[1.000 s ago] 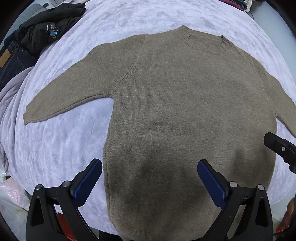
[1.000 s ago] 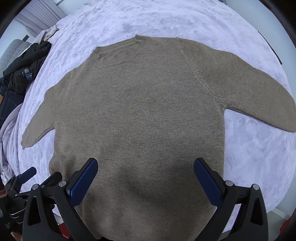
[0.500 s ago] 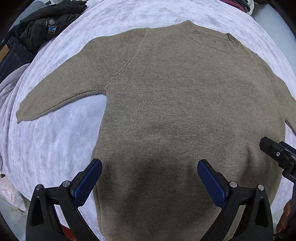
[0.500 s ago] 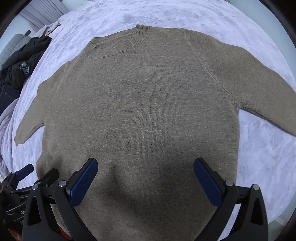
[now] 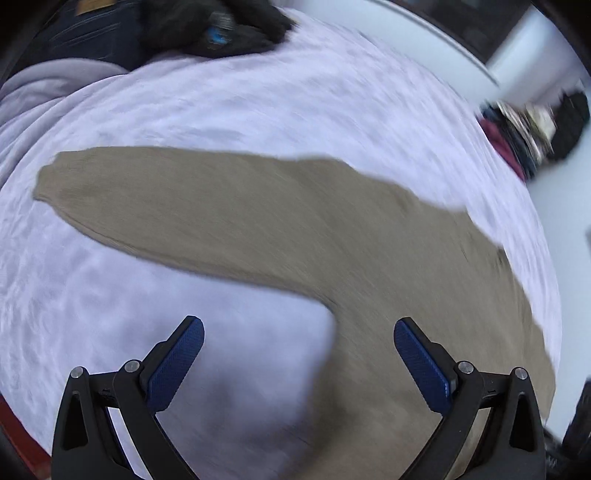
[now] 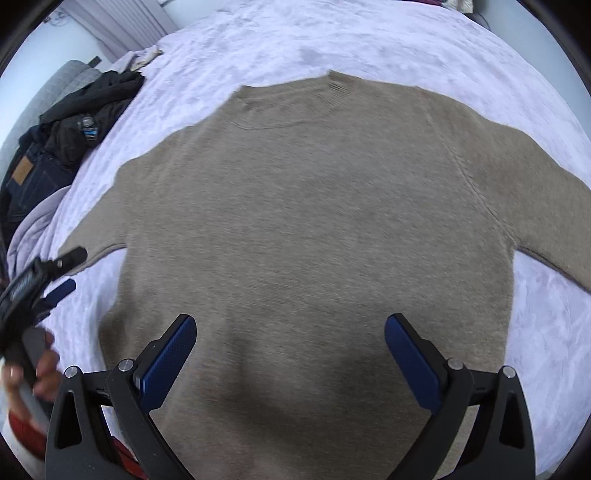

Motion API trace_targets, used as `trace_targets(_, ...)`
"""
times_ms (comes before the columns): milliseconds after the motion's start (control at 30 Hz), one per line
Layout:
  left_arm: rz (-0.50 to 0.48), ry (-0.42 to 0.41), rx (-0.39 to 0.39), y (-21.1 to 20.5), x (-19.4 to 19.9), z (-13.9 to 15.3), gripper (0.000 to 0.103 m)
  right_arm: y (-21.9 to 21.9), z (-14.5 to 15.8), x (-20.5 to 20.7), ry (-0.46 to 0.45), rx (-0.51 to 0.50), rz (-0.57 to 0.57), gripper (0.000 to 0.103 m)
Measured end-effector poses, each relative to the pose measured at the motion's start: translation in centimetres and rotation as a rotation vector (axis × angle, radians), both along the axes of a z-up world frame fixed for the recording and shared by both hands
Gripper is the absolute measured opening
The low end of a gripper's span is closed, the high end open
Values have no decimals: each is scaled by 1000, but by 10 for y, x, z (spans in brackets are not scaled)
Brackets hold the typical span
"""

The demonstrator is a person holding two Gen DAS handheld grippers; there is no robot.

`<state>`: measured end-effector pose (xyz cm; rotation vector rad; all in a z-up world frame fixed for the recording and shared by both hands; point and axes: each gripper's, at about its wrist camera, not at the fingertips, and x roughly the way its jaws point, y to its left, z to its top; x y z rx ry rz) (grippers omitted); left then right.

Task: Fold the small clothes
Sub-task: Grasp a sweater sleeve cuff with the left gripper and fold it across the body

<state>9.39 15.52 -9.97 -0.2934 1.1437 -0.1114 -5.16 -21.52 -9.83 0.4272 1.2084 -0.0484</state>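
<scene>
A tan knit sweater (image 6: pixel 314 221) lies flat, front up, on a pale lilac bedspread (image 6: pixel 369 44), collar at the far side. Its left sleeve (image 5: pixel 184 206) stretches out to the left, cuff at the far left of the left wrist view. My left gripper (image 5: pixel 297 350) is open and empty, low over the sleeve's armpit, and it also shows at the left edge of the right wrist view (image 6: pixel 59 273). My right gripper (image 6: pixel 290 350) is open and empty over the sweater's lower body.
A pile of dark clothes and jeans (image 6: pixel 62 140) lies at the bed's far left, also in the left wrist view (image 5: pixel 166 26). More clothes (image 5: pixel 524 125) lie at the bed's far right. The bedspread (image 5: pixel 110 314) lies bare beside the sleeve.
My left gripper has swung left, from over the sweater's body to its left sleeve and armpit. My right gripper has moved slightly nearer the sweater. Both stay open.
</scene>
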Motion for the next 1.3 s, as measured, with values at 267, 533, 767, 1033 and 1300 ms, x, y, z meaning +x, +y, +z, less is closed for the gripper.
trace_targets(267,284,37,-210,136,32,-54,103,32,2,10,1,10,64,102)
trace_targets(533,386,-17,-321,163,62,-78,103,67,1,15,6,7,111,102)
trace_targets(767,304,-9,-148,133,78,-62,10,88,1,20,4,38,143,101)
trace_targets(1033,39,-260,-96,47,63,39,10,69,3,17,-10,79,108,90)
trace_targets(1300,-417,-279,-124,-149,38,60,10,11,13,3,-45,81,-5,90)
